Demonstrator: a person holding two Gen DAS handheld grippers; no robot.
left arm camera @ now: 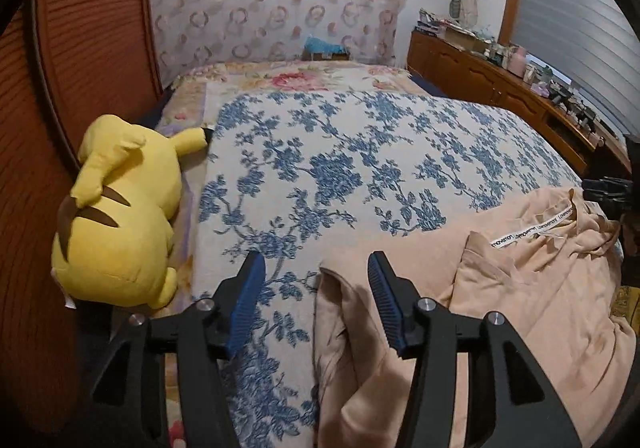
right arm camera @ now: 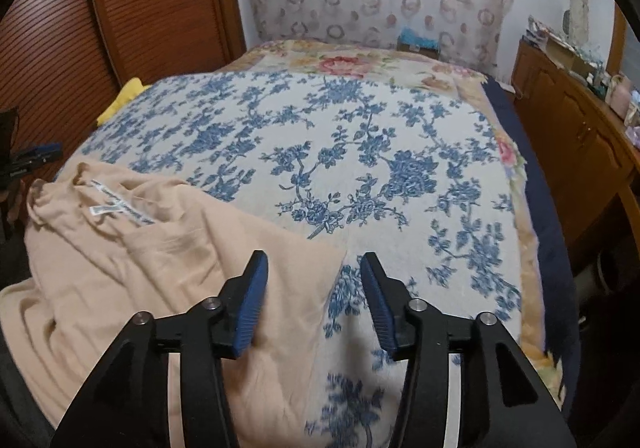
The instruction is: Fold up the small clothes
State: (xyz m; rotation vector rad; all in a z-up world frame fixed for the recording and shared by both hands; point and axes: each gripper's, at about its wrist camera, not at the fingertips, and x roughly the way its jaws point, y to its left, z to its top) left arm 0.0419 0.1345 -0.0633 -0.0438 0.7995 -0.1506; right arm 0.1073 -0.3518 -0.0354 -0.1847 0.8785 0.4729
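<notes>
Your left gripper (left arm camera: 316, 268) and right gripper (right arm camera: 314, 268) both show jaws parted, gripping nothing, over opposite edges of the peach top (left arm camera: 520, 288). It lies rumpled on the blue-floral bedspread (left arm camera: 360, 151), soft knit, its white neck tape (left arm camera: 532, 226) printed with small repeated lettering I can't read surely. Beyond sits a yellow Pikachu plush (left arm camera: 120, 215).

Much of the peach garment (left arm camera: 532, 288) runs out of frame at the bed's near edge.

Its lower part is cut off by both views' bottom edges, and the neck label's (right arm camera: 120, 211) print is too blurred to read in the right wrist view. The yellow plush toy (right arm camera: 124, 95) shows only as a sliver behind the blue-flowered bedspread (right arm camera: 360, 151). Items on the wooden counter (left arm camera: 500, 87) are too small to identify.
</notes>
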